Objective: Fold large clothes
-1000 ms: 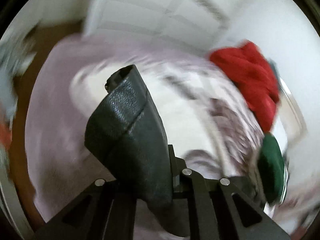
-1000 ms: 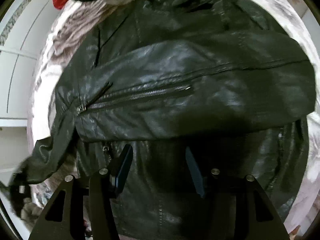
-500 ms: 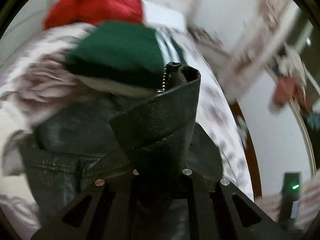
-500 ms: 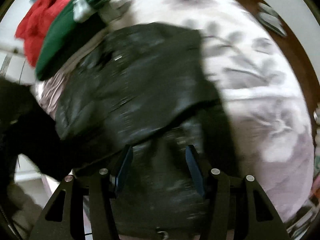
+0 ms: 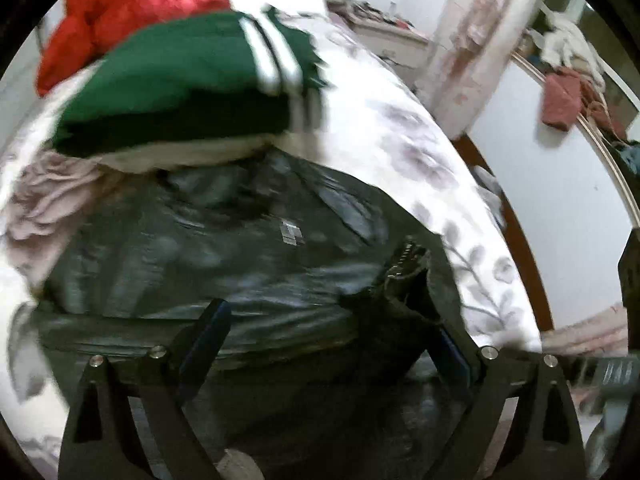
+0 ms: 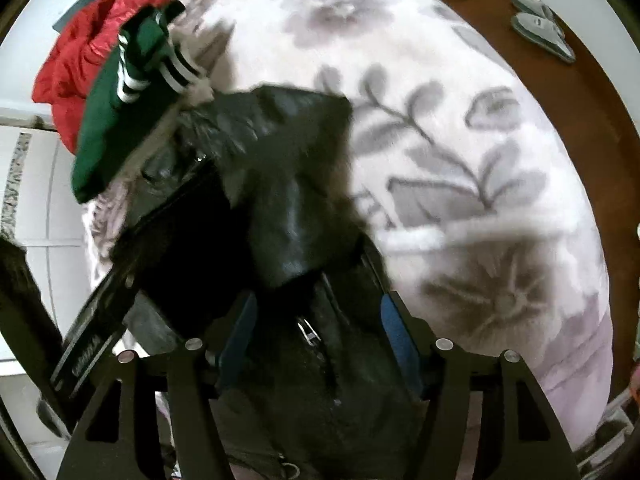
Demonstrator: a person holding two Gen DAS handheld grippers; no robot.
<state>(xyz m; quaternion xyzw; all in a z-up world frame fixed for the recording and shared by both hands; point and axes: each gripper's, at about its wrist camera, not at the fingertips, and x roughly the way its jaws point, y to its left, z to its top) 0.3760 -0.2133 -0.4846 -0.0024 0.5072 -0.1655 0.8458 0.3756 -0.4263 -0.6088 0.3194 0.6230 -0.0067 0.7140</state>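
Released since a second ago, the black jacket's sleeve [image 5: 404, 280] now lies across the jacket [image 5: 224, 256] on the bed [image 5: 432, 160], under the left claw [image 5: 328, 344], whose jaws are opening wide, presumably finishing the fold. Right claw [image 6: 316, 336] hovers above, opening, gripping nothing.

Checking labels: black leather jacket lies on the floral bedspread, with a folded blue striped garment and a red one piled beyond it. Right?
One error: the folded striped garment is green, not blue, as the left wrist view shows. The rest holds: the black leather jacket lies on the floral bedspread, with the red garment piled beyond.
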